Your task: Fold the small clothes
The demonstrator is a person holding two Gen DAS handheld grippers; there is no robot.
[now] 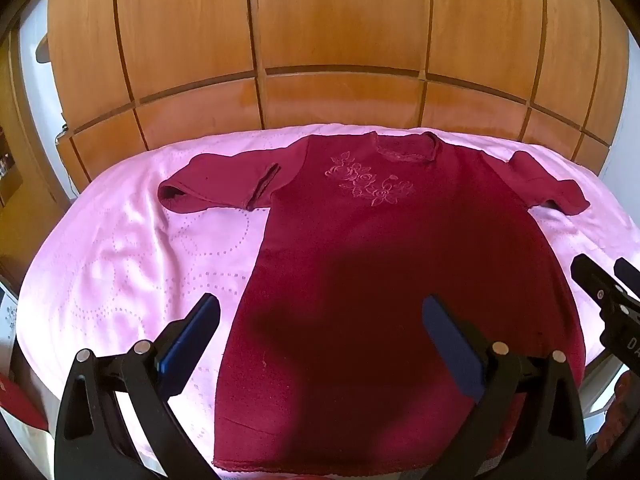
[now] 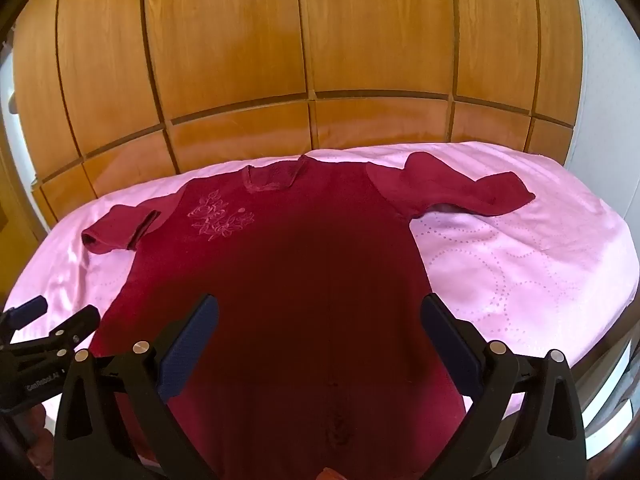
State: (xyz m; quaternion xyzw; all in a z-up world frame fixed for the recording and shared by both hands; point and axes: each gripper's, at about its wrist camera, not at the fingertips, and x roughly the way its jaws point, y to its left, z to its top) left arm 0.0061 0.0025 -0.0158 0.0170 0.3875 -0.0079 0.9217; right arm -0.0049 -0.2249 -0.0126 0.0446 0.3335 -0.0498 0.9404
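A dark red short-sleeved top [image 1: 380, 240] with a rose embroidery on the chest lies flat, front up, on a pink bedspread [image 1: 120, 248], neck at the far side, both sleeves spread out. It also shows in the right wrist view [image 2: 288, 264]. My left gripper [image 1: 320, 320] is open and empty, above the top's lower left part. My right gripper [image 2: 320, 320] is open and empty, above the top's lower middle. The right gripper shows at the right edge of the left wrist view [image 1: 604, 280]. The left gripper shows at the left edge of the right wrist view [image 2: 52, 312].
A wooden wardrobe [image 1: 340, 40] stands close behind the bed. The bedspread [image 2: 520, 272] reaches beyond the top on both sides. A narrow strip of room and furniture shows at the far left [image 1: 12, 168].
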